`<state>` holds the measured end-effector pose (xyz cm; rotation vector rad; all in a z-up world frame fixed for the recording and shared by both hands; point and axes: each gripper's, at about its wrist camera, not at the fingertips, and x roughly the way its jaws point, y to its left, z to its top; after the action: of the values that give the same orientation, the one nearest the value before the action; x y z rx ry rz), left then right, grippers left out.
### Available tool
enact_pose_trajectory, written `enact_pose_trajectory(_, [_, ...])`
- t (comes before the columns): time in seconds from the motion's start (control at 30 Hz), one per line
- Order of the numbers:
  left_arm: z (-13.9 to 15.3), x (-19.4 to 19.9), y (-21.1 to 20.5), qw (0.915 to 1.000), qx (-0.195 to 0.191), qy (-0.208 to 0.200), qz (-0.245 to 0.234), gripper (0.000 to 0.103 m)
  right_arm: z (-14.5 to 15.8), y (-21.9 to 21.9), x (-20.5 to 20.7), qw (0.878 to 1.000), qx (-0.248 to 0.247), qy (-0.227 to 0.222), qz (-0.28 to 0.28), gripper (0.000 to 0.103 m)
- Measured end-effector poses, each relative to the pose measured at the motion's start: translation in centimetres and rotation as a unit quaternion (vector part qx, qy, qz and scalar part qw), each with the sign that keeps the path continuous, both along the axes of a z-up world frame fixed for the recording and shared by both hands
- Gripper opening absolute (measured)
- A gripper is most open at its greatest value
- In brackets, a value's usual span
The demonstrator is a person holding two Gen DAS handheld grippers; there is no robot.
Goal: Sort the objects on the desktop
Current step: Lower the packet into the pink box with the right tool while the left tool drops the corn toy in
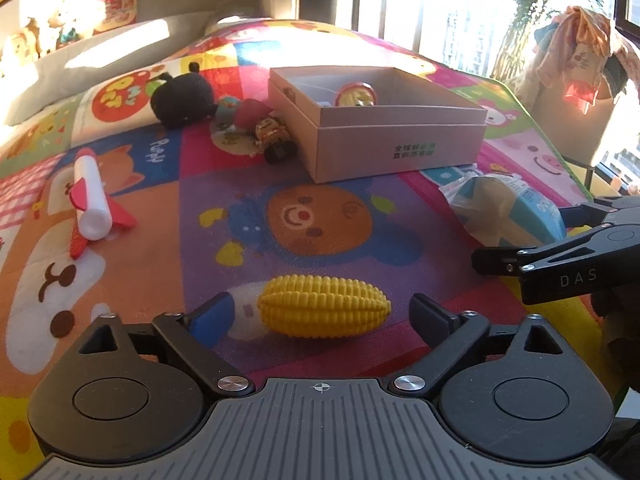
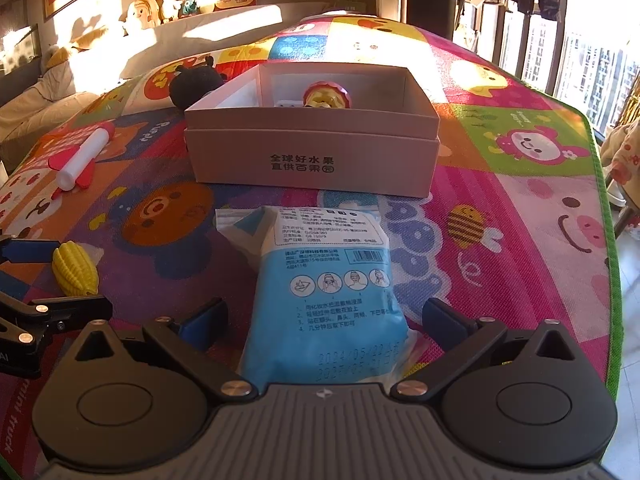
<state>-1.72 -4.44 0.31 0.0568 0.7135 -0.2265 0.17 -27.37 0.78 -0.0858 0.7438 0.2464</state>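
Observation:
A yellow toy corn (image 1: 324, 306) lies on the colourful mat between the fingers of my left gripper (image 1: 322, 316), which stands open with a gap on each side of the corn. A blue and white packet (image 2: 324, 292) lies lengthwise between the fingers of my right gripper (image 2: 326, 318), also open and not pressing on it. Beyond both stands an open pink cardboard box (image 1: 400, 144) (image 2: 312, 160) with a red and yellow figure (image 1: 356, 96) (image 2: 326, 96) inside. The corn (image 2: 74, 270) also shows at the left of the right wrist view.
On the mat lie a white tube with red fins (image 1: 92, 200) (image 2: 80, 156), a black plush toy (image 1: 182, 98) (image 2: 196, 82) and a small yellow toy vehicle (image 1: 272, 136) beside the box. The mat's green edge (image 2: 610, 240) drops off at the right. Windows are behind.

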Motion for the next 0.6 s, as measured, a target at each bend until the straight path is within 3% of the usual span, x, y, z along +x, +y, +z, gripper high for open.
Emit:
enact_pose_trajectory(0.17, [0.1,-0.1,-0.3,0.9999,0.011,-0.008,-0.004,0.072,0.0,-0.1,0.0,1.000,0.000,0.000,0.000,0.103])
enact_pose_trajectory(0.47, [0.5,-1.4,0.0,0.9998,0.010,-0.002,-0.015,0.073,0.7,0.9,-0.2,0.999,-0.019,-0.028,0.029,0.102])
enact_pose_trajectory(0.53, [0.7,-1.5,0.0,0.9999,0.010,-0.003,-0.013,0.073,1.0,0.9,0.0,0.999,-0.017,-0.026,0.032,0.091])
enact_pose_trajectory(0.6, [1.1,-1.6,0.0,0.9998,0.010,-0.006,-0.014,0.073,1.1,0.8,0.4,0.999,-0.010,-0.009,0.031,0.069])
